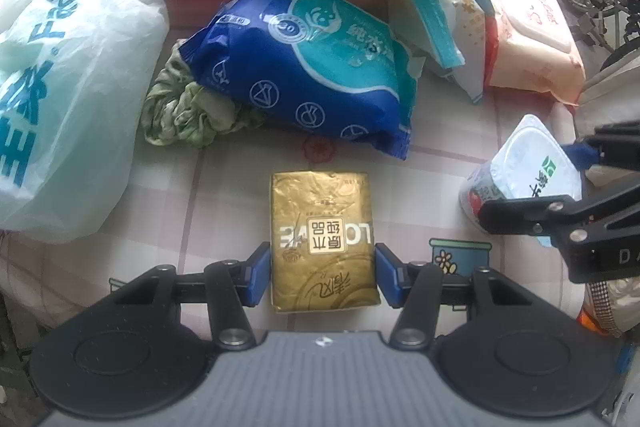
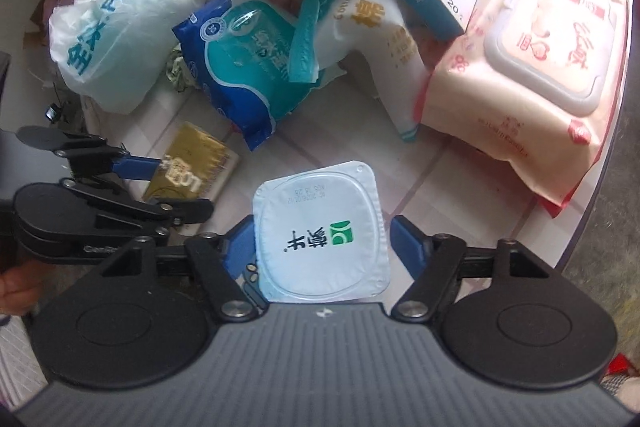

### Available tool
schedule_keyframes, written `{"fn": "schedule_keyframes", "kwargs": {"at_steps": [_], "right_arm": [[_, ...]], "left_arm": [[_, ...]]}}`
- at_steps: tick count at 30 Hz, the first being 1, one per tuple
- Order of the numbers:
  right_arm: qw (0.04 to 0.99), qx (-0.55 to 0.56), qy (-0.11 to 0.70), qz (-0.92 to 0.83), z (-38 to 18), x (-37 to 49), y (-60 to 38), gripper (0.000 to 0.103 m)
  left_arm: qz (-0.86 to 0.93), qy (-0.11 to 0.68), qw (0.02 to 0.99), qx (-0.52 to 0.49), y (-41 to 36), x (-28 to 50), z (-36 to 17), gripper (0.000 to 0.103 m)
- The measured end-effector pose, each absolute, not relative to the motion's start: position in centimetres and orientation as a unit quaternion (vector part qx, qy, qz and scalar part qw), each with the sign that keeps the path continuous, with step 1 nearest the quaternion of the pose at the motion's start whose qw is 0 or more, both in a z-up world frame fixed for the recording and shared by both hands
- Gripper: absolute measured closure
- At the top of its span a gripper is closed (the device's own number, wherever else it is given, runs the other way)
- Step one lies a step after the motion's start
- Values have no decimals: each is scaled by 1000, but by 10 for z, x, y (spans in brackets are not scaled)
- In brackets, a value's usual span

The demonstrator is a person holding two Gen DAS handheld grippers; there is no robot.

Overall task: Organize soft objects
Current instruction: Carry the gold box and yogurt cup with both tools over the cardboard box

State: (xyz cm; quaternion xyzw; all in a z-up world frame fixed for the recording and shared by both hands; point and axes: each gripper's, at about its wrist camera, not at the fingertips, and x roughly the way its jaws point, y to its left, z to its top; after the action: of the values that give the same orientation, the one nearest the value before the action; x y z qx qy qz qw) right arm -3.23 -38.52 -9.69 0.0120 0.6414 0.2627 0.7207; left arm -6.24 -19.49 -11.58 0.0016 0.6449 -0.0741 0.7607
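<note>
Altogether two hand-held grippers: left (image 1: 323, 269) clamps one gold tissue pack (image 1: 322, 223), right (image 2: 322, 247) one yogurt cup (image 2: 322, 239).

The left wrist view looks steeply down along its own fingers (image 1: 262, 273) from close above the worktop (image 1: 224, 195), with a gold tissue pack (image 1: 323, 223) near the middle and the pile of soft packs further ahead. The right wrist view also looks steeply down from close range, set to the right of the other, centred on a sealed cup (image 2: 320, 239). Both views share the gold tissue pack (image 2: 192, 171), the cup (image 1: 532, 167), the blue wipes pack (image 1: 312, 67) and the white plastic bag (image 1: 68, 95), and each sees the other gripper at its edge.
</note>
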Motion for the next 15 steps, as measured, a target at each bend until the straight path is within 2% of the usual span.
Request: {"fn": "schedule_keyframes", "kwargs": {"at_steps": [7, 15], "right_arm": [[727, 22, 643, 242, -91, -34, -391, 42], [734, 52, 642, 216, -62, -33, -409, 42]], "left_arm": [[-80, 636, 767, 8, -202, -56, -109, 49], [-106, 630, 769, 8, -216, -51, -75, 50]]}}
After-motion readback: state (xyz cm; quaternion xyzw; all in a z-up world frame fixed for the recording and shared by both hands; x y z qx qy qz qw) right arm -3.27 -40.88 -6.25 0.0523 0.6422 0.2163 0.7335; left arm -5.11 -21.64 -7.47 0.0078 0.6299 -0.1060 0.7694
